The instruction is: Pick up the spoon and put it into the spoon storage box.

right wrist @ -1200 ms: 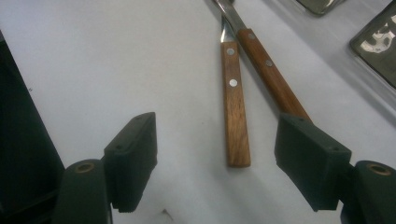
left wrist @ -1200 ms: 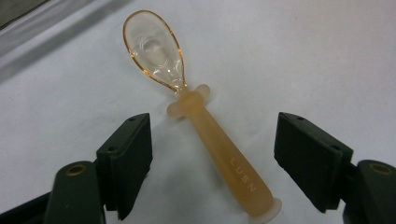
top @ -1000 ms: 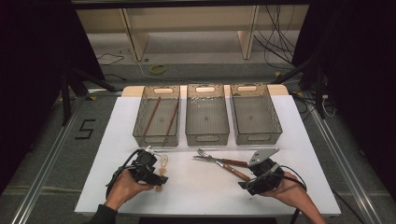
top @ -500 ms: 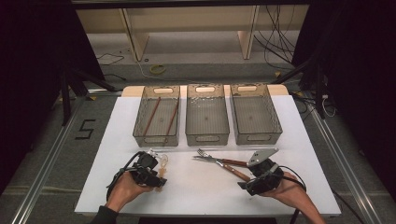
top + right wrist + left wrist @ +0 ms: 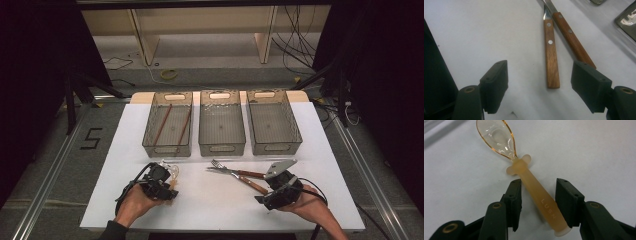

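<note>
Grey floor (image 5: 45, 150) w/ cables (image 5: 300, 45), wooden shelf legs (image 5: 141, 35).

On the surface (image 5: 220, 210) three trays stand in a row at the far side. In the left tray (image 5: 168, 125) lie two sticks (image 5: 175, 125). Before this tray, near my left tool (image 5: 167, 182), the spoon (image 5: 524, 177) lies between its jaws. Before the middle tray (image 5: 221, 122) and the right tray (image 5: 272, 122) the fork (image 5: 232, 172) and the knife (image 5: 551, 55) lie side by side, beside my right tool (image 5: 272, 180).

Probably a lab: loose cables (image 5: 300, 45), taped floor marker (image 5: 91, 138).
</note>
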